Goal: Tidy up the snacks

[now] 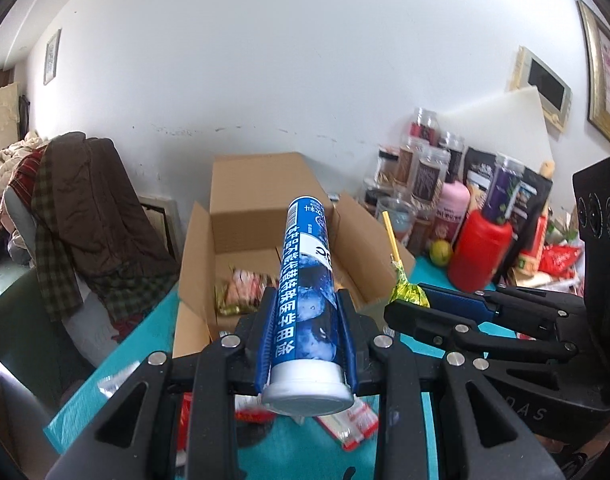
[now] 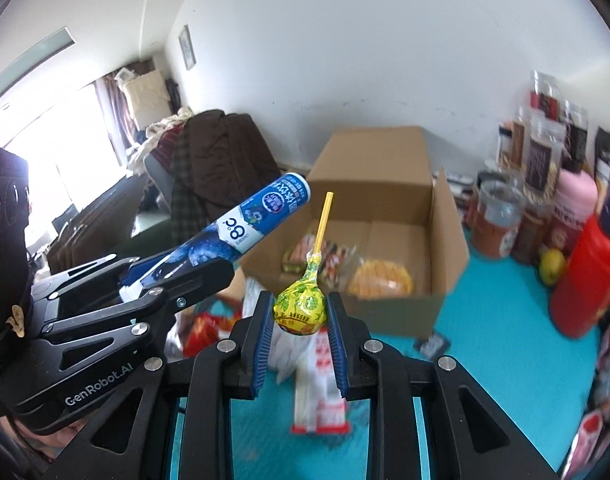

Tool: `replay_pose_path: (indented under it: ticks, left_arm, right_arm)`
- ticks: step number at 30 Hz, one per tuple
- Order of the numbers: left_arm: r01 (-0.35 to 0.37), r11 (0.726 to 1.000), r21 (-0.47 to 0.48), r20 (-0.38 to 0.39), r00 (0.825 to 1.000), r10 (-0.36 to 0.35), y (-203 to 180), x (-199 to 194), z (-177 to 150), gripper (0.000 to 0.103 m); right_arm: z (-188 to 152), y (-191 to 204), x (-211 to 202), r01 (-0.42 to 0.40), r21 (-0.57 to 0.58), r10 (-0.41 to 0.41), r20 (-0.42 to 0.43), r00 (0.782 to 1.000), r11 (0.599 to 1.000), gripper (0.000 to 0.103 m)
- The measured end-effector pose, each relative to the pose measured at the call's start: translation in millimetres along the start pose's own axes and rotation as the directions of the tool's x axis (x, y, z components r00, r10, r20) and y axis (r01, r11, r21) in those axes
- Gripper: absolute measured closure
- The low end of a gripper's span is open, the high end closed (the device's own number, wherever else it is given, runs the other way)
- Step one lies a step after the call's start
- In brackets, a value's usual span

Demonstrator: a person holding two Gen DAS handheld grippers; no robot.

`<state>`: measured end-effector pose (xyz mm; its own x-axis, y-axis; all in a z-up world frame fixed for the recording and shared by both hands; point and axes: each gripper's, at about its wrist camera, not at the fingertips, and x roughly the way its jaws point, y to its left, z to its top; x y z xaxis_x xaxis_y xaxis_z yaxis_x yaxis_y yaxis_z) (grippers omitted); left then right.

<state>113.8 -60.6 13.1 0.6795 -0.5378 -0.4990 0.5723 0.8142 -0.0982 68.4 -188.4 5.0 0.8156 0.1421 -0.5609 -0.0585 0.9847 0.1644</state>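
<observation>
Tube (image 1: pixel 305 292) clamped in left gripper (image 1: pixel 305 320), lollipop (image 2: pixel 300 308) pinched by its wrapped head in right gripper (image 2: pixel 300 312), both short of box (image 2: pixel 437 216) and above table (image 2: pixel 505 360); best carried over its open top, then lowered beside packets (image 2: pixel 345 268) before release.

Left hand-held gripper (image 1: pixel 307 312) clamps blue tube (image 1: pixel 308 280); right hand-held gripper (image 1: pixel 405 300) pinches lollipop (image 1: pixel 409 294); open cardboard box (image 1: pixel 261 200) behind.
</observation>
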Motion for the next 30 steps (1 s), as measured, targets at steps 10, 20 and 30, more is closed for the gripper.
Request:
replay_pose_path:
  ticks: [10,20,30]
  left_arm:
    - [0.003,1.0,-0.02,0.007,1.0,-0.003,8.3,41.3,28.9,0.075]
    - [0.013,1.0,-0.005,-0.063,0.998,-0.013,11.1,96.2,34.4,0.075]
    - [0.004,1.0,-0.009,-0.155,0.988,-0.006,14.5,135.4,19.5,0.075]
  right_arm:
    - [32.5,-24.8,23.6,0.027,-0.021,-0.027,0.038,0.999,0.999,0.077]
    - [39.9,-56.5,63.9,0.038,0.012,-0.038,0.002,0.999,0.999,0.077]
    - [23.3,-77.9,100.9,0.038,0.058,-0.033,-0.085,0.996,0.998,0.077]
